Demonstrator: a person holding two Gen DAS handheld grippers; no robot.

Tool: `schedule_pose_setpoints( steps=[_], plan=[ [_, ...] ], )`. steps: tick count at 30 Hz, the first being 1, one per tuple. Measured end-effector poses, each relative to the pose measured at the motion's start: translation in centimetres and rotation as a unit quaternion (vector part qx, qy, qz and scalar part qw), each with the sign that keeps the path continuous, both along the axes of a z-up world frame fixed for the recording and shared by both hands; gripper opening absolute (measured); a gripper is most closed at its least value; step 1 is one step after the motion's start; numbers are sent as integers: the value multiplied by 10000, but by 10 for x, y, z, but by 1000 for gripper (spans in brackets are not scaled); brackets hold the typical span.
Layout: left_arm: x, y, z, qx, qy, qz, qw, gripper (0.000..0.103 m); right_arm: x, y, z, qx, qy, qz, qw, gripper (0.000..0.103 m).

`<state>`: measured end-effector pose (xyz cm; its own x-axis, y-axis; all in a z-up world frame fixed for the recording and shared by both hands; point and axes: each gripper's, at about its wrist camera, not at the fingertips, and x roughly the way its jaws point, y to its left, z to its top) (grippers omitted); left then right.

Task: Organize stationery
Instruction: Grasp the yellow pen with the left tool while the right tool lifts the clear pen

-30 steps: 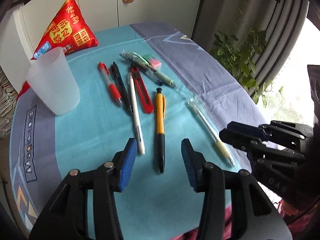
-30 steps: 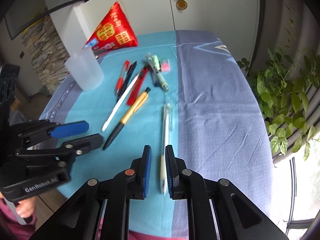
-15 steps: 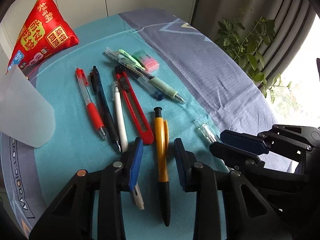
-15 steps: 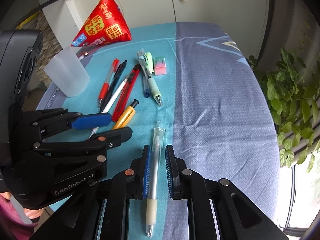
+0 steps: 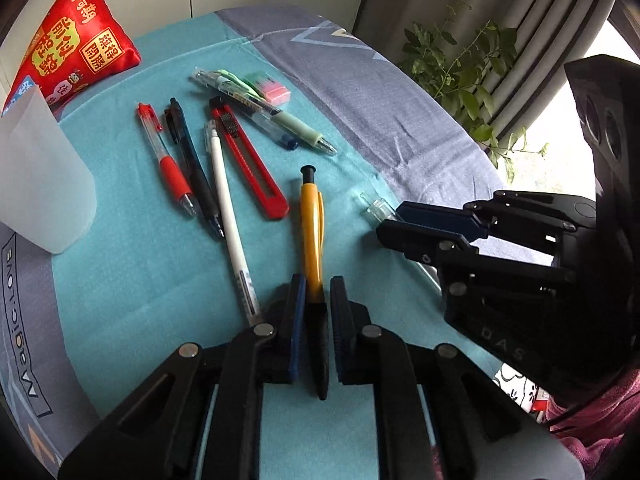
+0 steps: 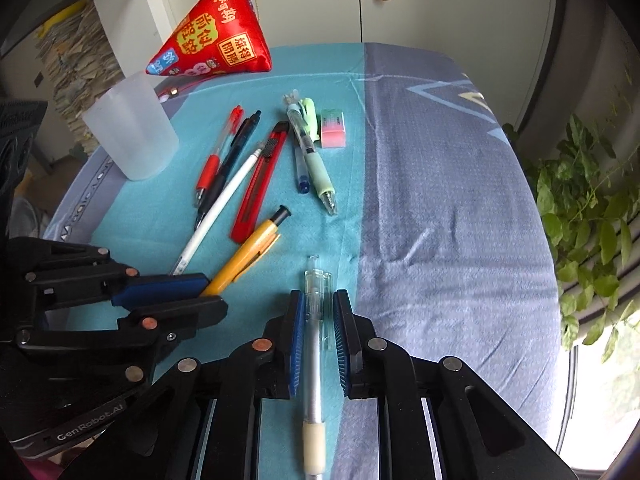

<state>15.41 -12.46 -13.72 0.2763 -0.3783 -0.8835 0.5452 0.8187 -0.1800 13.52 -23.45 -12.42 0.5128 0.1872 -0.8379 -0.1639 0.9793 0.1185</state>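
Since the earlier frame, dropped closer to the table; left gripper just closed onto the yellow pen near its black grip end. Right gripper clenched on the clear pen mid-barrel, right of the yellow pen. Likely light, stiff, slick plastic; best held mid-barrel. Translucent cup far left. Soft wrinkled cloth over the table; plant by a bright window at right.

Left tool has come down over the yellow pen, its jaws just closing onto the barrel. Right tool has advanced along the clear pen, gripping mid-barrel.
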Motion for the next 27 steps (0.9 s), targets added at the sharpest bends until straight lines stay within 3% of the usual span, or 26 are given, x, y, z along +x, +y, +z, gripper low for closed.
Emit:
schedule_pose_setpoints(
  steps=[3,7,10,15,21,27],
  plan=[
    [-6,-1,1,5,37,-55,10000,10,-12,-8,2,93,27,-62,9999,16],
    [1,-8,8,168,-322,149,9992,13,-26,-18,4,102,1,-201,9997,16],
    [16,-18,9,231,-494,244,9982,45,-26,-24,3,121,21,-341,9993,16],
    [29,-31,0,506,-467,207,9974,41,-26,-30,3,216,11,-408,9989,16],
    [32,-35,-3,570,-518,112,9970,13,-24,-32,3,280,-31,-400,9988,16],
    [32,-28,0,388,-405,242,9981,12,-25,-31,3,298,-28,-376,9988,16]
  ],
)
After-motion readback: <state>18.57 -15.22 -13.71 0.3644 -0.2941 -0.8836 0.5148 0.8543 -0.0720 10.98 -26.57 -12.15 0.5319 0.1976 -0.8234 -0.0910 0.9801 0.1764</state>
